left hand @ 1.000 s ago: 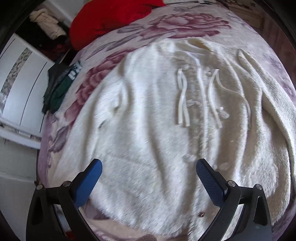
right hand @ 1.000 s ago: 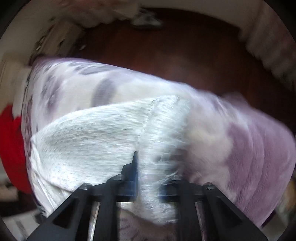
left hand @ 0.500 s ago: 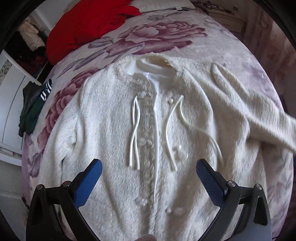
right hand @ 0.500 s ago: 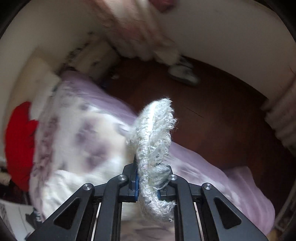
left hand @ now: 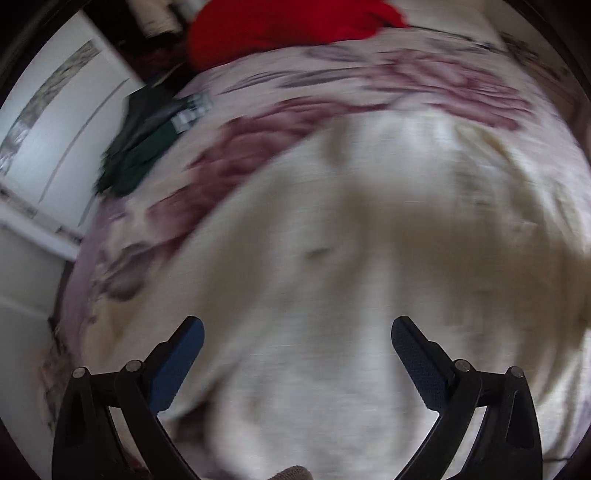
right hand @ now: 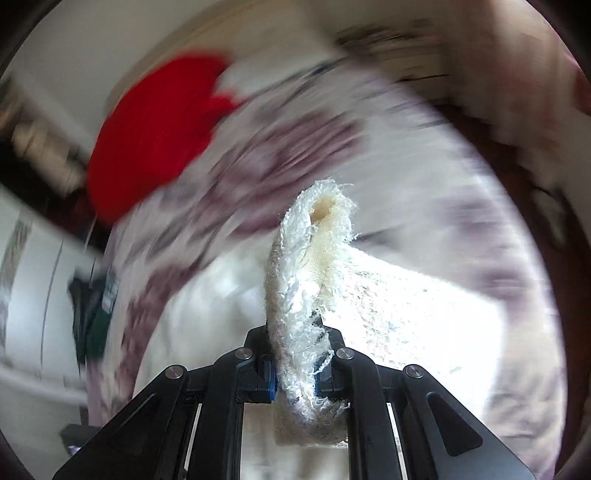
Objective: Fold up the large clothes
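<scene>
Here the cream fleece coat (left hand: 332,258) lies spread over the bed (left hand: 406,70), which is covered by a pale blanket with large purple-red flowers; the coat fills most of the left wrist view, heavily blurred, so its front details cannot be made out; left tongs (left hand: 297,332) are spread wide, the two blue pads well apart, nothing between them, poised above the coat near its lower part; whether the pads touch the fabric cannot be told; right tongs (right hand: 294,376) are closed tight on the cuff end of the coat's sleeve (right hand: 306,295); the sleeve rises upright from between the pads, fluffy outside, with the smoother cream lining showing at its open end; from there the sleeve runs down and to the right, toward the body of the coat on the bed; background in the right wrist view is smeared; a red garment (left hand: 288,26) is heaped at the far end of the bed, seen in both views; a dark green garment (left hand: 136,147) with a white patch lies at the left edge of the bed, beside a white cabinet (left hand: 55,122); dark brown floor (right hand: 535,177) shows beyond the right side of the bed.
</scene>
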